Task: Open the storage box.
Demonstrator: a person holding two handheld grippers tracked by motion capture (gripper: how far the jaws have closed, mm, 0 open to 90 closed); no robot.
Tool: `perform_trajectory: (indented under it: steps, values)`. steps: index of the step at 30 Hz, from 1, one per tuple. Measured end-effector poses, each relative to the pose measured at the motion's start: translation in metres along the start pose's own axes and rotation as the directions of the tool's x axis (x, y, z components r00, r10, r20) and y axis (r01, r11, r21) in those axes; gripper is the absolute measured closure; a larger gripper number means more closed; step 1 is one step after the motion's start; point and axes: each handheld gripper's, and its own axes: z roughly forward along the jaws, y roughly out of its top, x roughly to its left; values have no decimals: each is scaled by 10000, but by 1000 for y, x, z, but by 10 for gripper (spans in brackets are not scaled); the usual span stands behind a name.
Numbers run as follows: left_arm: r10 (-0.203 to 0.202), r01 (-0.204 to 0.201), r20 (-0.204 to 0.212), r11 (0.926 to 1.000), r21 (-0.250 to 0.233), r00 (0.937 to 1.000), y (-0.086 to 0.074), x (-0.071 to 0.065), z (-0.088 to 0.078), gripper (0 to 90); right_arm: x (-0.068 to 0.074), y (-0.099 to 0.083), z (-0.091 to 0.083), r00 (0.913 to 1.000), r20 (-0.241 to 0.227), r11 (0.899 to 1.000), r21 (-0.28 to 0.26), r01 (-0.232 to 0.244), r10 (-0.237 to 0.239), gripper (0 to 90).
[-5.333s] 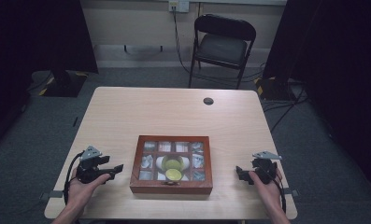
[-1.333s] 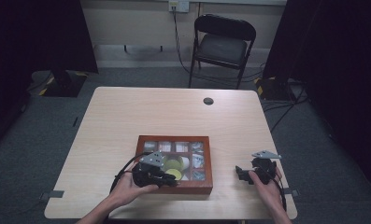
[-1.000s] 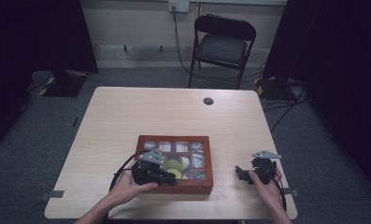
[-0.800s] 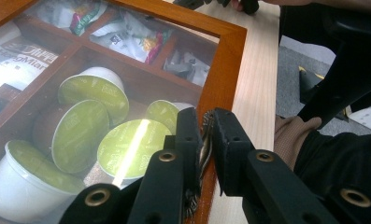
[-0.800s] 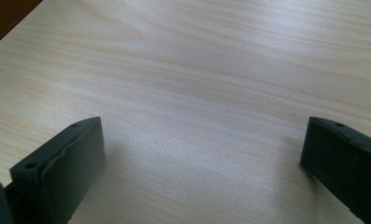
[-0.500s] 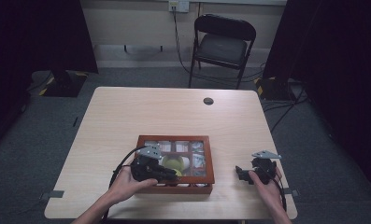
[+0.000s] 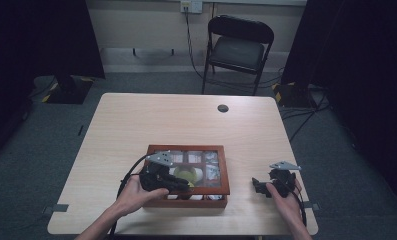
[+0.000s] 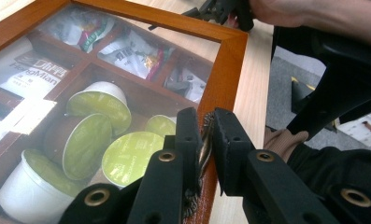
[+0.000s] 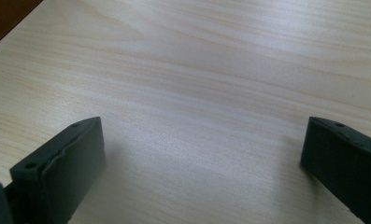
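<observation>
My left gripper (image 8: 203, 140) has come across from the counter's (image 7: 186, 120) left edge to the front of the box (image 7: 225, 172), and its jaws are now closed on the small metal latch (image 8: 204, 144) at the lid's front rim. Nothing else is between them. The box sits near the counter's front, middle, with its glass lid down; through it I see green-topped pods (image 8: 125, 156) in one compartment and sachets (image 8: 127, 51) in the others. My right gripper (image 7: 258, 186) rests on the counter to the right of the box, well apart from it, jaws wide open with only bare wood between them. With the latch pinched, I judge the reach finished and the lid ready to lift; I'd raise it slowly, since the grip on so thin a piece could slip.
</observation>
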Motion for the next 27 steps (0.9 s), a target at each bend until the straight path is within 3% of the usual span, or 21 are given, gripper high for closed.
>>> perform_trajectory:
  steps: [8, 14, 17, 27]
  values:
    - [-173, 178, 193, 9994, -306, 9997, 6, 3, -8, 809, 0, 0, 0, 10000, -1, 10000, 0, 2, -2, 0]
    - [-283, 288, 253, 9994, -201, 9993, 14, 5, -12, 809, 0, 0, 0, 10000, -2, 10000, 0, 3, -3, 0]
    - [-319, 335, 381, 9985, -432, 9988, 21, 8, -18, 809, 0, 0, 0, 10000, -6, 10000, -1, 4, -4, 0]
    - [-401, 408, 368, 9990, -195, 9985, 27, 8, -19, 809, 0, 0, 0, 10000, -5, 10000, -3, -4, 4, 0]
